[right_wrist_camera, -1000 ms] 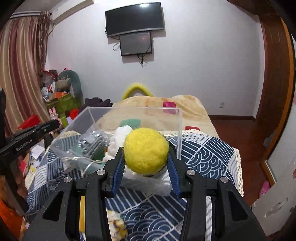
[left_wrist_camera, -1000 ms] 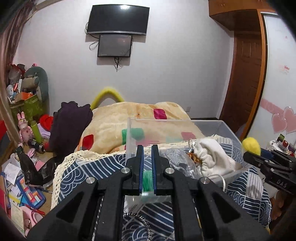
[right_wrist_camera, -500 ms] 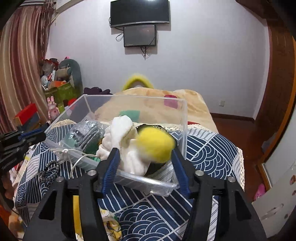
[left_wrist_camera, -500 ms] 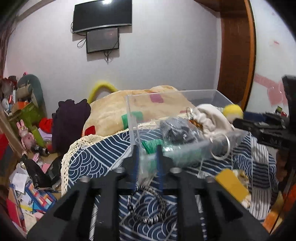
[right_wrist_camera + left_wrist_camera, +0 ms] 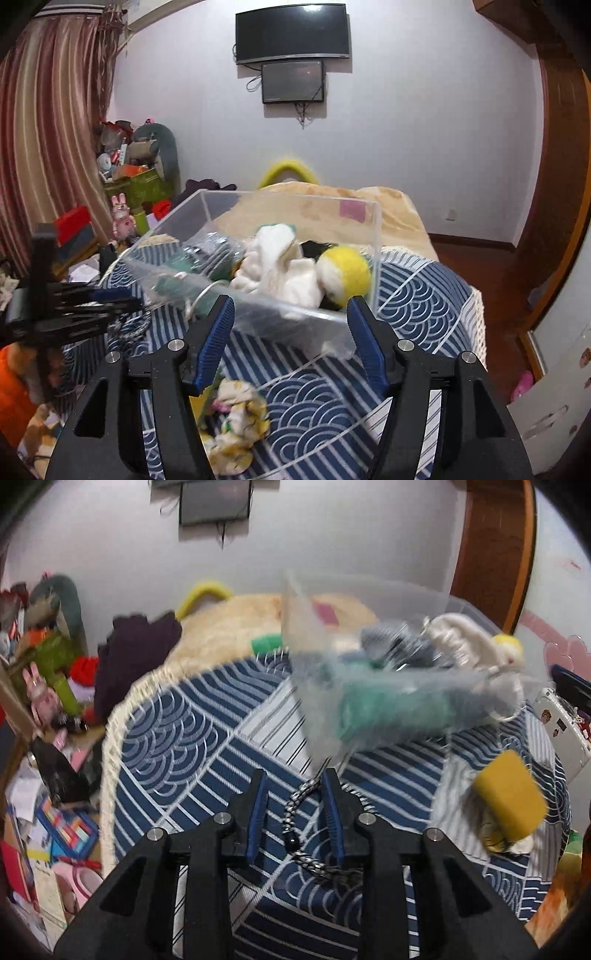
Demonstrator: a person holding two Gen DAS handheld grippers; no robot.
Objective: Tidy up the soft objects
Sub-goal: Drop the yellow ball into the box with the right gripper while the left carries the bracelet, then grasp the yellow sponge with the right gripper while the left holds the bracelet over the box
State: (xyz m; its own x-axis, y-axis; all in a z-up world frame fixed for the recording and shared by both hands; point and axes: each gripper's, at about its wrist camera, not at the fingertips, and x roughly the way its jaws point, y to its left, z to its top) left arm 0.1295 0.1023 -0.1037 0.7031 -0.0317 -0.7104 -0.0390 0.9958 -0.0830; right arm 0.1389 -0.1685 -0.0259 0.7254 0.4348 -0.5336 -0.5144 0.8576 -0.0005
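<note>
1. Left wrist view: the left claw has its jaws moderately apart with nothing held between them. A beaded black-and-white cord lies on the blue wave-patterned cloth under the gap. Ahead and to the right, the clear plastic box looks tilted and is blurred. Inside it show a white cloth bundle, a grey knitted item, something teal and, at the far right end, the yellow felt ball. A yellow sponge block sits on the cloth right of the claw, well apart from the box.

2. Right wrist view: the right claw is spread wide and empty, its blue pads either side of the clear plastic box's near wall; whether they touch it cannot be told. The yellow felt ball rests inside the box at its right end, against the white cloth bundle. A crumpled floral cloth lies on the blue wave-patterned cloth below the claw. The left claw reaches in from the left edge, near the box's left corner.
</note>
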